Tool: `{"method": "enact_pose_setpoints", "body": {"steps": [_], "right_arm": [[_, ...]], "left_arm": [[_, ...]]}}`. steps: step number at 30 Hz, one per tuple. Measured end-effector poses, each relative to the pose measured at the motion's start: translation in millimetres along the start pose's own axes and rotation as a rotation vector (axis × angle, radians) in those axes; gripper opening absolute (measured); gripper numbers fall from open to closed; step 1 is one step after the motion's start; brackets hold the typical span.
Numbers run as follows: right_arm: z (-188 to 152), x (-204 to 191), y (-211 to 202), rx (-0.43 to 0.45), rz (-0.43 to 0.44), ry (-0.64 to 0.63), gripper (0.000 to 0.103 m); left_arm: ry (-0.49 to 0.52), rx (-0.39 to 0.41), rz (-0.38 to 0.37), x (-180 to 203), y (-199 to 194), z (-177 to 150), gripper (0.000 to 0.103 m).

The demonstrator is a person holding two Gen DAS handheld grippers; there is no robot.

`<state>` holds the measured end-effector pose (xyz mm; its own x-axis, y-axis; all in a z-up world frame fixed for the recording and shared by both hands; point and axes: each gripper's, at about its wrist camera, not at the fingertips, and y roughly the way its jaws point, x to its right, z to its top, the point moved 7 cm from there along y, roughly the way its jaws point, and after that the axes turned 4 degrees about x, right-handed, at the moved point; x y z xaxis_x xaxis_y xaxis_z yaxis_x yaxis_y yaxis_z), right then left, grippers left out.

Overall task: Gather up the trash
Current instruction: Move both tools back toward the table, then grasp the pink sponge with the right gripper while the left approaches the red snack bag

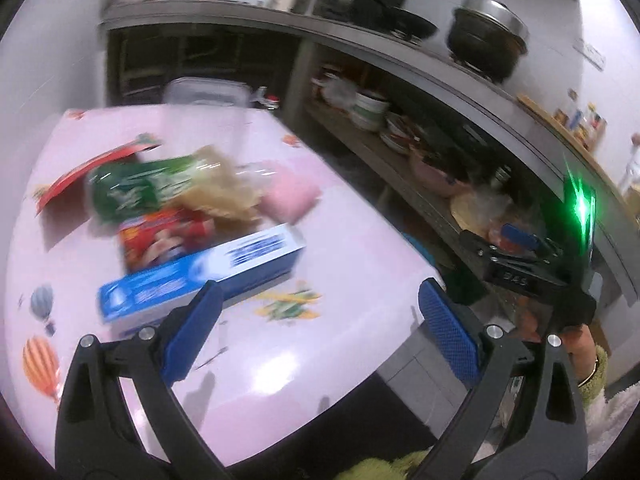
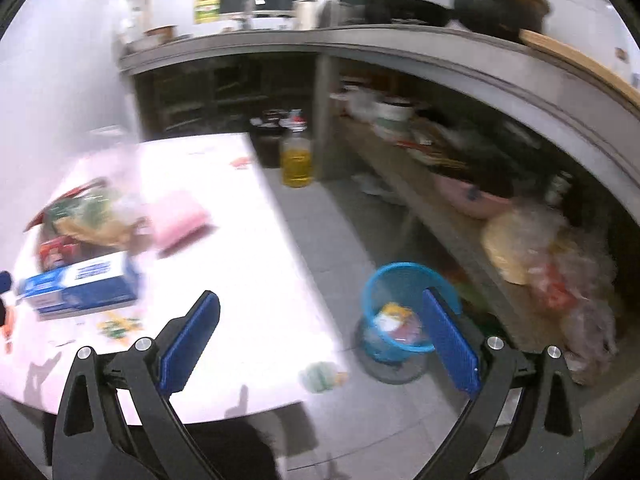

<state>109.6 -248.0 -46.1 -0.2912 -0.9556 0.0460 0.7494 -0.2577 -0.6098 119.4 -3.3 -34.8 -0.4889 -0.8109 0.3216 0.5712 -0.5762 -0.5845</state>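
Both grippers' fingers stand apart, empty. The left gripper (image 1: 320, 320) seems nearer the blue box (image 1: 200, 270), lying far-left, long axis slanting left-right.

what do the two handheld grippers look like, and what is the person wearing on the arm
Both the left gripper and the right gripper have black angular plastic arms with silver round bolts and flat blue pads with a fine mesh texture. In the left wrist view the right gripper's body is black with a bright green light. The person's fuzzy yellow-green sleeve has a thin bracelet at the wrist.
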Motion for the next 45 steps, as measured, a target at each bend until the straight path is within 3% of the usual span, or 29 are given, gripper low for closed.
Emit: {"method": "enact_pose_setpoints", "body": {"steps": [4, 9, 21, 31, 37, 41, 45], "right_arm": [[5.4, -38.5, -0.3, 0.007, 0.164, 0.007, 0.096], [12.1, -79.0, -1.6, 0.011, 0.254, -0.032, 0.096], [18.5, -112.0, 35.8, -0.086, 0.457, 0.076, 0.095], [45.0, -95.8, 100.0, -0.171, 0.466, 0.175, 0.078], [52.5, -96.2, 136.2, -0.21, 0.447, 0.167, 0.067], [59.5, -109.7, 160.0, -0.227, 0.427, 0.044, 0.067], [64.3, -136.0, 172.0, -0.218, 0.435, -0.203, 0.072]], "left_arm": [[-0.037, 0.03, 0.047, -33.3, -13.0, -11.0, 0.094], [-0.071, 0.064, 0.105, -67.4, -22.6, -17.8, 0.094], [-0.136, 0.132, 0.103, -108.4, -13.8, 0.7, 0.094], [-0.162, 0.172, 0.083, -121.8, -0.9, 23.4, 0.094], [-0.175, 0.175, 0.083, -129.6, 2.0, 28.7, 0.093], [-0.18, 0.149, 0.081, -132.4, 8.2, 25.2, 0.082], [-0.201, 0.129, 0.07, -135.3, 10.9, 20.3, 0.077]]}}
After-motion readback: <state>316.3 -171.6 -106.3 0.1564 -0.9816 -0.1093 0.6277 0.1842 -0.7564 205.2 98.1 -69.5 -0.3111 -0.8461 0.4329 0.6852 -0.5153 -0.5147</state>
